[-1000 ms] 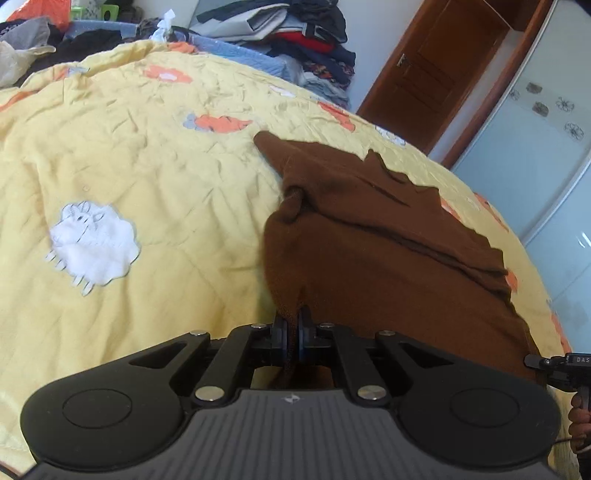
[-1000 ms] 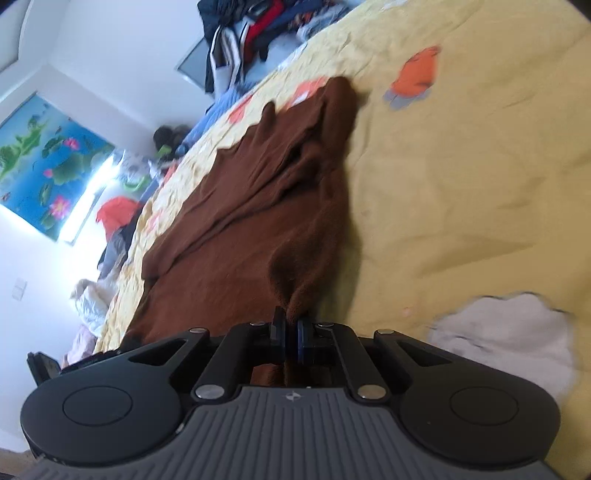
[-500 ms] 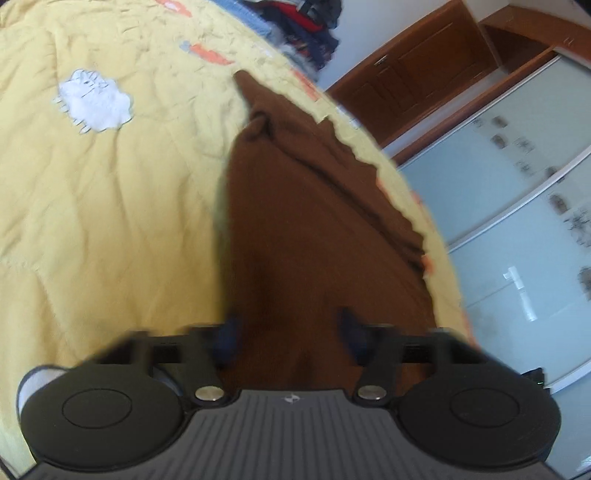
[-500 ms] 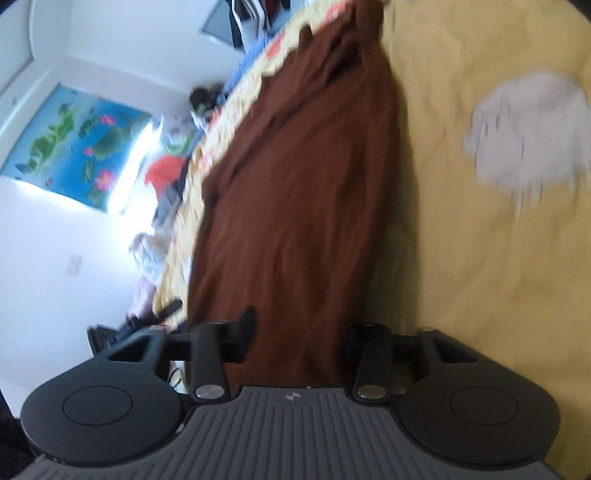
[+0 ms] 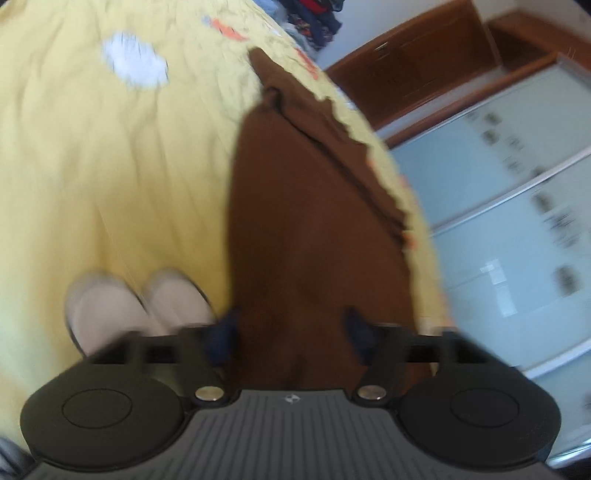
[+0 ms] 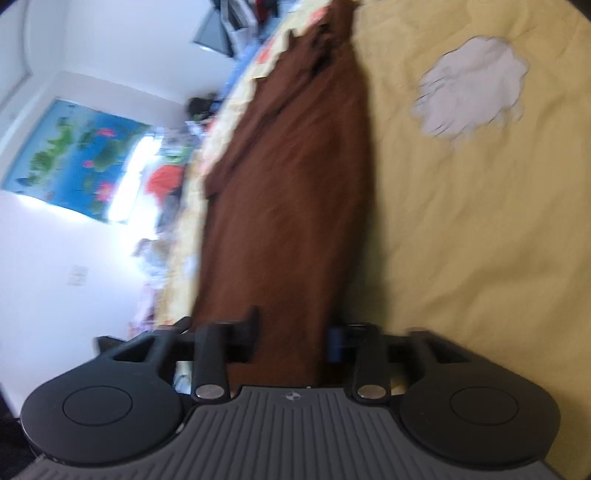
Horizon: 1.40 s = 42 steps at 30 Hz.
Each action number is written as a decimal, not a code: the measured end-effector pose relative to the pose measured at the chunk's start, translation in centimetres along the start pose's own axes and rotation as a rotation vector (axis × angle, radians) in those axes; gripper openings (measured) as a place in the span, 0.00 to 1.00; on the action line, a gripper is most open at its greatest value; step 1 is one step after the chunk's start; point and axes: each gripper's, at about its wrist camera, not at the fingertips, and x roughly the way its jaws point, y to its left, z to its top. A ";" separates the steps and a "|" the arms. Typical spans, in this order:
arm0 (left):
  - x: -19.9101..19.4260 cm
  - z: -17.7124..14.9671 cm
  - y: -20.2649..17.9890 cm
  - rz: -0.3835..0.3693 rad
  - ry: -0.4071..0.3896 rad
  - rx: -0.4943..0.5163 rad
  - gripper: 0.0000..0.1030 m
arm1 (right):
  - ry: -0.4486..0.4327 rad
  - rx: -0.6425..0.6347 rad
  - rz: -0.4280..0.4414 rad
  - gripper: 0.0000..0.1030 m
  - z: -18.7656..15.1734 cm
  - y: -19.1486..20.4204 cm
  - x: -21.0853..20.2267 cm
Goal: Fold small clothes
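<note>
A brown knitted garment [image 5: 310,229] lies stretched out long on the yellow bedspread [image 5: 110,177]; it also shows in the right wrist view [image 6: 291,192]. My left gripper [image 5: 291,328] is open, its jaws spread either side of the garment's near end. My right gripper [image 6: 291,332] is open too, over the other near end of the cloth. Neither holds the fabric. Both views are motion-blurred.
The bedspread [image 6: 480,229] has white sheep patches [image 5: 135,66] and orange shapes. A pile of clothes [image 5: 314,18] sits at the far end of the bed. A wooden door [image 5: 413,62] and glass wardrobe panels [image 5: 509,206] stand to the right. Two pale shoes [image 5: 136,306] show at the left.
Both grippers were shut on the garment's edge one second ago; they opened and let it go, and both have pulled back and up, tilting the views.
</note>
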 end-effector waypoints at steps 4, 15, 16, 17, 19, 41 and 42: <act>0.3 -1.6 -1.1 -0.002 0.018 0.031 0.71 | 0.050 -0.001 0.002 0.46 -0.8 0.8 0.8; 0.2 -1.1 -1.5 0.060 0.072 0.069 0.04 | -0.009 -0.010 -0.020 0.12 -2.3 0.5 -1.5; 0.3 -0.8 -1.9 0.052 0.067 0.081 0.04 | -0.014 -0.014 -0.011 0.12 -2.3 0.7 -1.6; 0.4 -0.3 -2.5 0.038 0.059 0.094 0.04 | -0.023 -0.020 0.003 0.12 -1.7 0.9 -1.3; 0.5 1.2 -3.7 0.004 0.033 0.126 0.05 | -0.042 -0.043 0.058 0.12 -0.6 2.0 -1.0; 19.3 30.1 -6.6 0.132 -0.286 0.079 0.53 | -0.507 0.081 0.069 0.53 29.2 -3.2 10.6; 18.1 29.5 -6.1 0.119 -0.339 0.071 0.72 | -0.533 0.066 0.100 0.56 28.7 -3.2 10.2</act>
